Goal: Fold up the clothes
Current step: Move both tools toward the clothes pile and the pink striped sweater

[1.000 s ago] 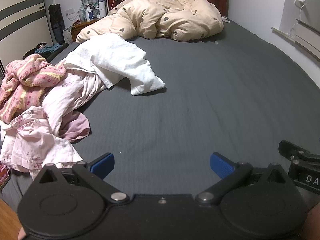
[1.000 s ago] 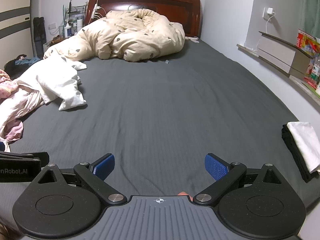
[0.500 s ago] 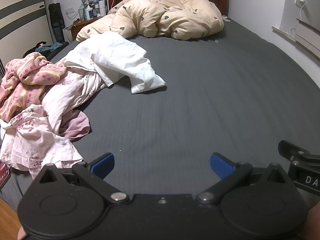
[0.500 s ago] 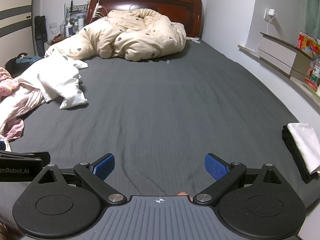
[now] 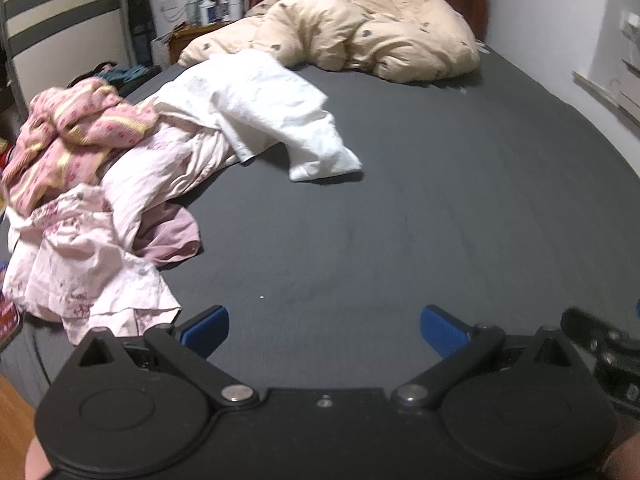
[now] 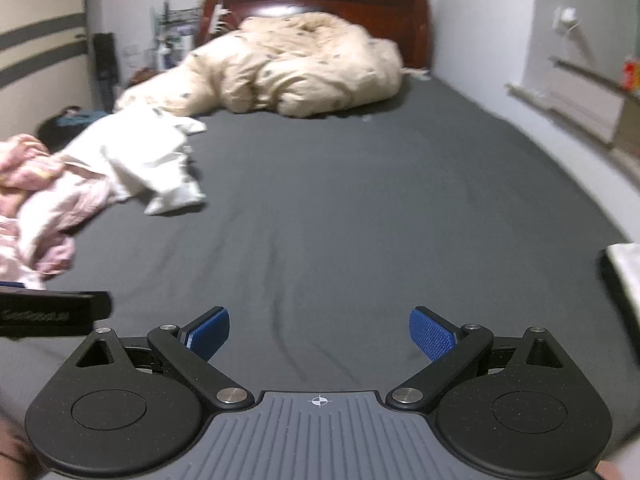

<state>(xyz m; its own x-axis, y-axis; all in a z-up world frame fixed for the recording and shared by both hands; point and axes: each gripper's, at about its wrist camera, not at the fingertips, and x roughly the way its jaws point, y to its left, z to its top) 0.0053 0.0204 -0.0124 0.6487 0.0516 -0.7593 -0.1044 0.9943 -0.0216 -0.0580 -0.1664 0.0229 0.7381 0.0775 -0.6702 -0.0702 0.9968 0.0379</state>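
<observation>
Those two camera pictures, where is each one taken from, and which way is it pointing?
Left wrist view: sits on the left gripper, looking up the grey bed past the pile of clothes; its open blue fingers and a bit of hand show.
Right wrist view: sits on the right gripper, facing the headboard; open fingers show, and folded clothes lie at the right edge.
Both share the beige duvet and white garment.

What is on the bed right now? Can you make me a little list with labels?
bed: dark grey sheet
head end: bunched cream duvet
left side: white garment, pink knit and pale pink clothes, all unfolded
right edge: folded stack
left gripper: open, empty
right gripper: open, empty
</observation>
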